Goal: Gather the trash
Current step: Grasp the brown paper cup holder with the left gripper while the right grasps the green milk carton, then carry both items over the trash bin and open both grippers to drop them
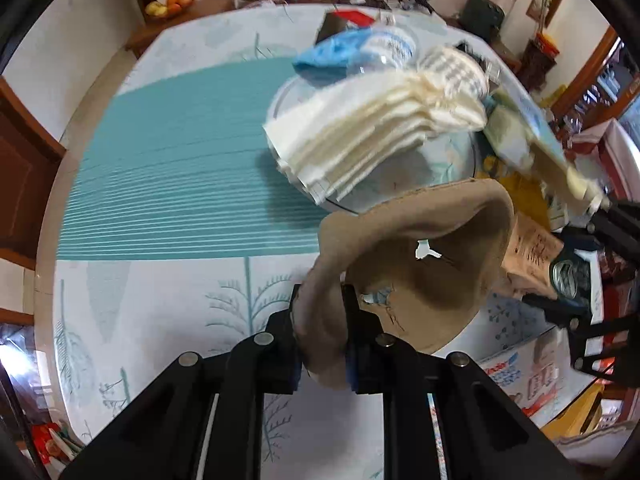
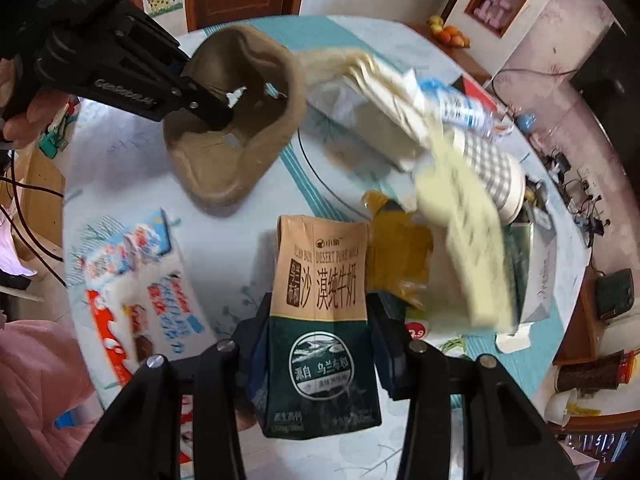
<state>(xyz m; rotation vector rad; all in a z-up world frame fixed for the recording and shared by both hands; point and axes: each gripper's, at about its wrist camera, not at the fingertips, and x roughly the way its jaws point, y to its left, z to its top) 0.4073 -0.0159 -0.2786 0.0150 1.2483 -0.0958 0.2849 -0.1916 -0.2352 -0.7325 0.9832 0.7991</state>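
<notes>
My left gripper (image 1: pixel 320 312) is shut on the rim of a brown moulded-pulp tray (image 1: pixel 424 252), held above the table; it also shows in the right wrist view (image 2: pixel 236 120) with the left gripper (image 2: pixel 208 108) on it. My right gripper (image 2: pixel 320 312) is shut on a brown and dark green milk carton (image 2: pixel 322 312), seen at the right in the left wrist view (image 1: pixel 536 256). A blurred stack of white napkins (image 1: pixel 360 140) is in the air over the table, and it shows in the right wrist view (image 2: pixel 392 92) too.
The round table (image 1: pixel 160 160) has a teal patterned cloth. A plastic bottle (image 2: pixel 464 110), a checked paper cup (image 2: pixel 496 168), yellow wrapper (image 2: pixel 396 256), a green box (image 2: pixel 524 264) and a red and white snack box (image 2: pixel 132 288) lie on it. Fruit (image 1: pixel 172 4) sits on a far shelf.
</notes>
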